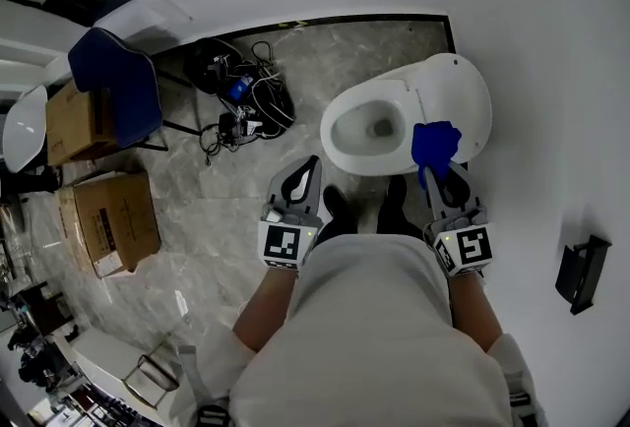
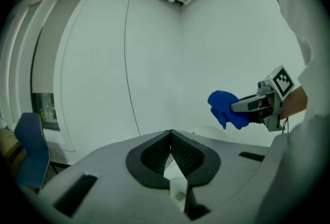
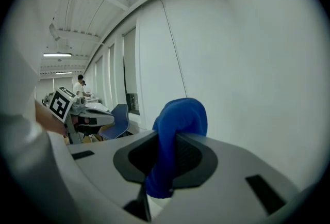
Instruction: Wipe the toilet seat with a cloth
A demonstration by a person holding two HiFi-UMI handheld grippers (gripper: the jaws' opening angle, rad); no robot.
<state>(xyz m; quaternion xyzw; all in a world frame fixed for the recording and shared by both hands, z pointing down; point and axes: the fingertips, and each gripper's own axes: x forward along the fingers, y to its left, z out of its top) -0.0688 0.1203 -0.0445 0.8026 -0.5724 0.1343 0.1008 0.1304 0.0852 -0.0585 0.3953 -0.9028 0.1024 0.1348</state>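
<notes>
Head view: I look down on the white oval toilet seat (image 1: 340,135), with its white lid (image 1: 465,86) raised toward the wall. The right gripper (image 1: 434,165) is clenched on a bunched blue cloth (image 1: 434,142), which overlaps the seat's right edge. I cannot read whether cloth and seat touch. In the right gripper view the cloth (image 3: 180,114) is pinched between both jaws, a fold bulging above and a tail hanging below. The left gripper (image 1: 313,162) sits near the bowl's front left, apart from it. Its own view shows the jaws pressed tip to tip, nothing between. A blue chair (image 1: 118,86) and a tangle of black cables (image 1: 241,91) lie to the left.
</notes>
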